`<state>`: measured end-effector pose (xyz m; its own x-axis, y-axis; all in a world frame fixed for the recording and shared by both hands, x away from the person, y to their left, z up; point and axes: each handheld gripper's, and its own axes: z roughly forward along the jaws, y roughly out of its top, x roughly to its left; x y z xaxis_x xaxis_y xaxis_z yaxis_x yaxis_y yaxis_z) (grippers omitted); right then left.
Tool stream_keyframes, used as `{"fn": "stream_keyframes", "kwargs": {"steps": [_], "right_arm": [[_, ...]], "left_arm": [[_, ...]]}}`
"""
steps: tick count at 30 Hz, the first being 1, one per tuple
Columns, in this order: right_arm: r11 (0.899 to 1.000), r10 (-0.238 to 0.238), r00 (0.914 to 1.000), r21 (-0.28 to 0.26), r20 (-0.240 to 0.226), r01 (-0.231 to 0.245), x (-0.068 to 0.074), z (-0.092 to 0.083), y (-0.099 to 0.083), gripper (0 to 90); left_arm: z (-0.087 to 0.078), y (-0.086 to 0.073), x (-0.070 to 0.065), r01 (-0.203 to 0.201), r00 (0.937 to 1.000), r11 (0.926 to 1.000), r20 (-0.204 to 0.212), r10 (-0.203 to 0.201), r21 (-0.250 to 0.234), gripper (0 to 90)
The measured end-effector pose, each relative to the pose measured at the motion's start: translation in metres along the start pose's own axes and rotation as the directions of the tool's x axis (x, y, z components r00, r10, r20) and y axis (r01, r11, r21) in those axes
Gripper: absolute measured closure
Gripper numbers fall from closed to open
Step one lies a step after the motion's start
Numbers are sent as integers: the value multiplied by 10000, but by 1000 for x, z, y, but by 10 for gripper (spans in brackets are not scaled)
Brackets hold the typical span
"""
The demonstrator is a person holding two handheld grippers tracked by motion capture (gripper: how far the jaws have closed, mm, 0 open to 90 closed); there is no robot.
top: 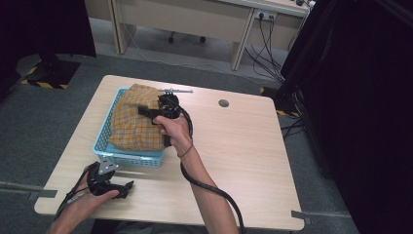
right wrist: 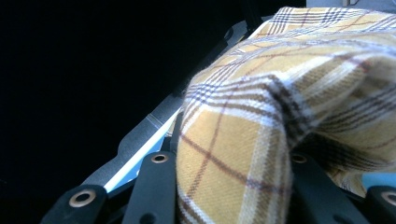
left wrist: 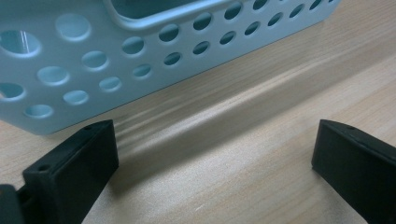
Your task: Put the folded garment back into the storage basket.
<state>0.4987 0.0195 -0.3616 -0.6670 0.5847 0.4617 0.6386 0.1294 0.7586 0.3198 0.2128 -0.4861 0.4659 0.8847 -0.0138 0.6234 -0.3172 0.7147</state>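
Observation:
A yellow plaid cloth [top: 134, 122] lies heaped in a light blue perforated basket [top: 129, 158] at the left of the wooden table [top: 243, 146]. My right gripper [top: 144, 111] reaches over the basket from the right and is shut on a fold of the cloth. In the right gripper view the plaid cloth [right wrist: 280, 93] bulges up between the black jaws of the right gripper [right wrist: 229, 186], with the basket rim [right wrist: 140, 158] below. My left gripper [top: 127, 187] rests low by the table's front left edge. In the left gripper view it [left wrist: 215, 158] stands open before the basket wall [left wrist: 93, 70].
A round cable hole [top: 223, 103] sits at the table's far right. Beyond the table stands a pale desk [top: 195, 19] with cables [top: 265, 53] on the floor. A black curtain [top: 355, 97] hangs to the right. The right gripper's cable [top: 214, 190] trails across the front.

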Motion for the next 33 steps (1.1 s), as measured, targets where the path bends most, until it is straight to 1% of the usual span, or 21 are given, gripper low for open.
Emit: {"fn": "stream_keyframes", "kwargs": {"steps": [4,12,17,20,24,27,33], "right_arm": [[9999,67,9999,95,80,-67,0,7,-2,693],[9994,291,9992,168,257,-296,-4,17,-6,688],[9992,272,9989,268,374,-282,-4,23,-7,682],[9989,271,9989,373,370,-285,-5,27,-9,677],[9981,364,9984,479,424,-384,-6,31,-11,657],[9979,280,9987,567,430,-304,-6,34,-12,643],[9966,90,9975,808,695,-146,-9,33,-14,611]], "left_arm": [[0,0,0,-5,10000,10000,3,5,-1,0],[0,0,0,-8,10000,10000,5,8,-2,0],[0,0,0,-7,10000,10000,8,7,-6,0],[0,0,0,-12,10000,10000,8,12,-3,0],[0,0,0,-19,10000,10000,12,19,-1,0],[0,0,0,-23,10000,10000,13,23,-3,0],[0,0,0,-21,10000,10000,12,21,-6,0]]}}
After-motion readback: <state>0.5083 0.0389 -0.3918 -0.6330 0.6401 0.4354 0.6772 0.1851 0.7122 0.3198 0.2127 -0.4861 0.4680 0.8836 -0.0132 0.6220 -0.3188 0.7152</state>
